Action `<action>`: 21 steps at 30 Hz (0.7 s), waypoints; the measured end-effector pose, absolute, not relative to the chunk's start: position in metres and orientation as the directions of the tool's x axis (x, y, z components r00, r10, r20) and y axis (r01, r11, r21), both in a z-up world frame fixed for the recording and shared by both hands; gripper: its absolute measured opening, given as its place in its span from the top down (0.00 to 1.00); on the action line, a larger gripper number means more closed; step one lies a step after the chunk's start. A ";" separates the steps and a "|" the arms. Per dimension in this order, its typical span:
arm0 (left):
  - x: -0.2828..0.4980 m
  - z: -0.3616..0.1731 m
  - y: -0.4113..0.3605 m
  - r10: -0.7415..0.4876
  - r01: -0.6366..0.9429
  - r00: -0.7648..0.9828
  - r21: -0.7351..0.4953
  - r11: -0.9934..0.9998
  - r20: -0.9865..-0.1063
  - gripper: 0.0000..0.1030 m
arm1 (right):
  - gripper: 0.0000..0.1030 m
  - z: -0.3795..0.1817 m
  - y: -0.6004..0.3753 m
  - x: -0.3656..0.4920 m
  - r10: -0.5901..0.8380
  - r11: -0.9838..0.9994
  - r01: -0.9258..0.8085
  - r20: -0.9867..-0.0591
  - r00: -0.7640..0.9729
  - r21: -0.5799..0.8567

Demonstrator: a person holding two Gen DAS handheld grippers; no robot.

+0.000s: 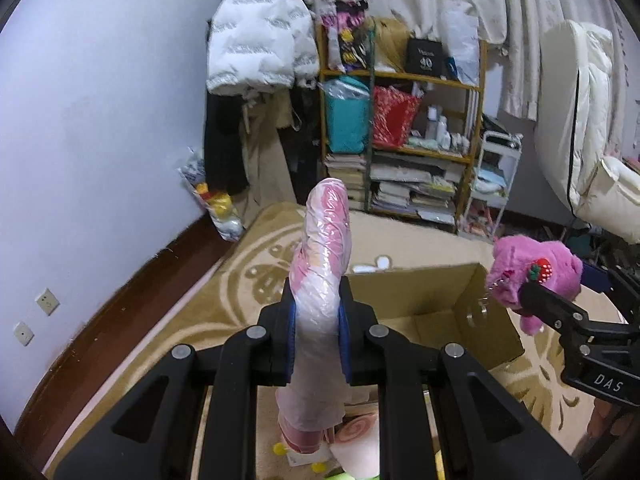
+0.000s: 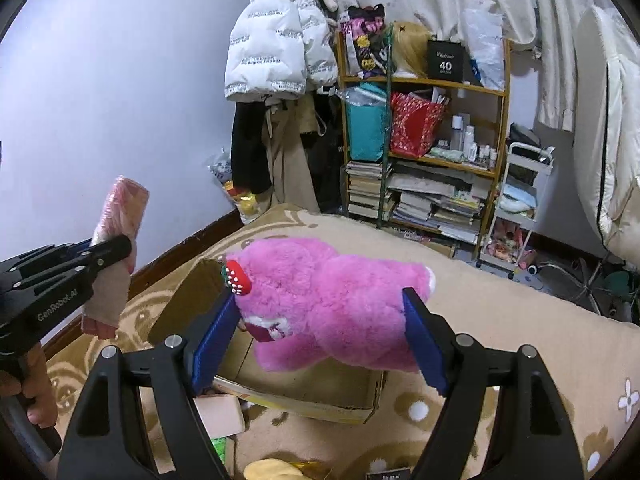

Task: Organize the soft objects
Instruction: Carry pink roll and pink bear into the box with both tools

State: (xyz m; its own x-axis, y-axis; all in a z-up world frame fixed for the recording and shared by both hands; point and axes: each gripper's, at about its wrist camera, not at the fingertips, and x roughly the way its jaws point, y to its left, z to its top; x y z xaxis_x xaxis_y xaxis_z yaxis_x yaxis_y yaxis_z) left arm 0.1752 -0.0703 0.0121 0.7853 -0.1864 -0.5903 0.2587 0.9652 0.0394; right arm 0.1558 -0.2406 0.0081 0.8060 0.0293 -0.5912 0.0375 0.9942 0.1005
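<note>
The pink plush bear (image 2: 332, 300), with a red strawberry (image 2: 237, 278) sewn at its head, is clamped sideways between the blue pads (image 2: 212, 344) of the right gripper (image 2: 320, 340), held in the air above the open cardboard box (image 2: 320, 396) that sits on the beige patterned rug (image 2: 500, 320). In the left wrist view the same bear (image 1: 532, 276) shows at the far right, beside the box's right wall (image 1: 496, 312). The left gripper (image 1: 318, 340) has its jaws nearly together, pinching a long pink-and-white soft item in clear plastic wrap (image 1: 324, 264), which stands upright out of the pads and hangs down below them too. From the right wrist view that wrapped item (image 2: 120, 216) is at the left, raised before the pale wall (image 2: 100, 100), and a hand (image 2: 38, 392) grips the left gripper's handle. Near the lower edge of the left view lie more soft things, among them one with a pink swirl (image 1: 352, 432). Far behind stand a wooden shelf (image 2: 424, 152) of books and bags, a white puffer jacket (image 2: 276, 52) hanging to its left, and a small white cart (image 2: 520, 208) to its right.
</note>
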 end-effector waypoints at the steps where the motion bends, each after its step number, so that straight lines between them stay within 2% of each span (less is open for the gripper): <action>1: 0.179 0.008 -0.073 -0.188 0.263 0.777 0.038 0.964 -0.600 0.84 | 0.18 0.004 -0.241 0.161 0.028 0.995 0.035 -0.603 0.797 0.092; 5: 0.189 -0.012 -0.077 -0.220 0.282 0.729 -0.009 0.959 -0.648 0.84 | 0.18 -0.009 -0.242 0.172 0.030 0.997 0.025 -0.627 0.778 0.078; 21: 0.202 -0.052 -0.093 -0.210 0.302 0.638 -0.011 0.953 -0.741 0.80 | 0.16 -0.046 -0.241 0.189 0.078 0.994 -0.004 -0.700 0.710 0.107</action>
